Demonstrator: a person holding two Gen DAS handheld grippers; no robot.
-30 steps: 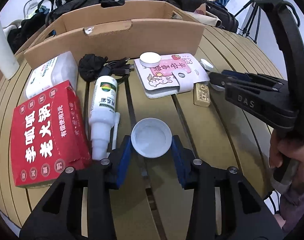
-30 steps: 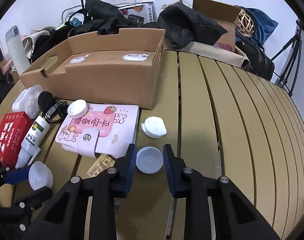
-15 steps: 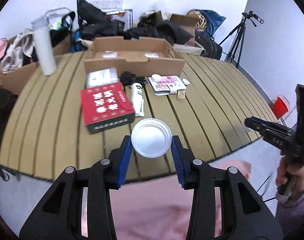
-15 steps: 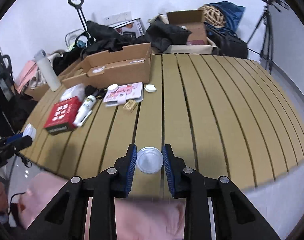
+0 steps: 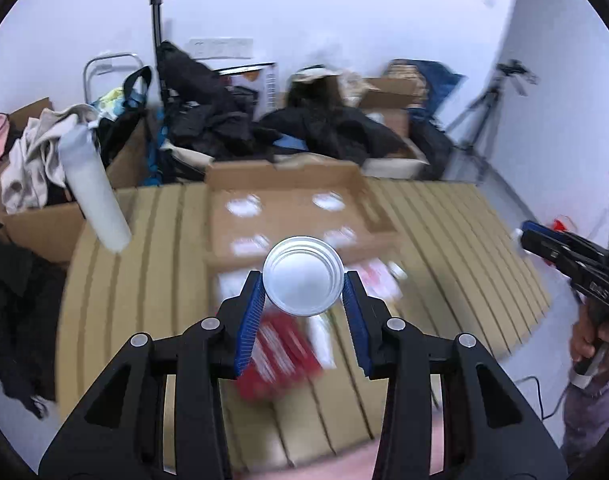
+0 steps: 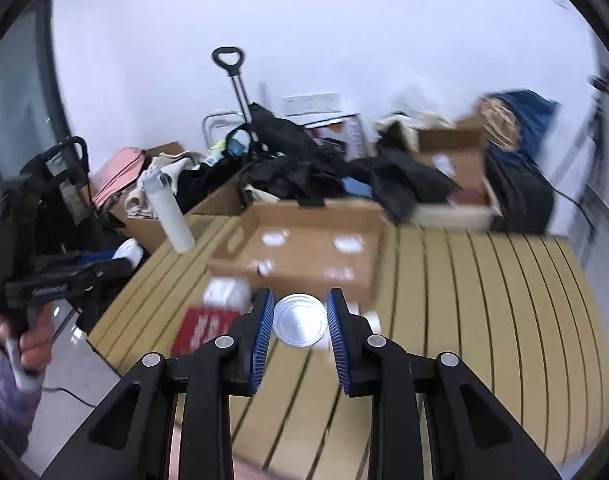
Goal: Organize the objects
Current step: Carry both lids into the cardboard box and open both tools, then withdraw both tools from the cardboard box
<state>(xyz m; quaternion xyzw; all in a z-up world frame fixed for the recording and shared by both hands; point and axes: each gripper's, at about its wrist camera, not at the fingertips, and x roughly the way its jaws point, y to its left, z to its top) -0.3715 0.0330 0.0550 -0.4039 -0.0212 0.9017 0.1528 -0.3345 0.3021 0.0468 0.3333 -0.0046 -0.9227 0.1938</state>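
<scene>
While the left wrist view shows a white cup (image 5: 303, 276) clamped between the left gripper (image 5: 303, 304) pads, only the right view shows a smaller round lid (image 6: 300, 326) pinched in the right gripper (image 6: 300, 332). Both hang above the slatted table's (image 6: 484, 320) near edge. An open cardboard box (image 6: 304, 248) sits toward its far edge, clutter against the white wall behind.

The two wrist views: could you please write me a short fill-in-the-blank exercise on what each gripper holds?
The left gripper is shut on a round white ____.
The right gripper clamps a small round white lid between its ____ pads.
The open brown cardboard box sits on a slatted ____ table.
Missing words: cup; blue; wooden
</scene>
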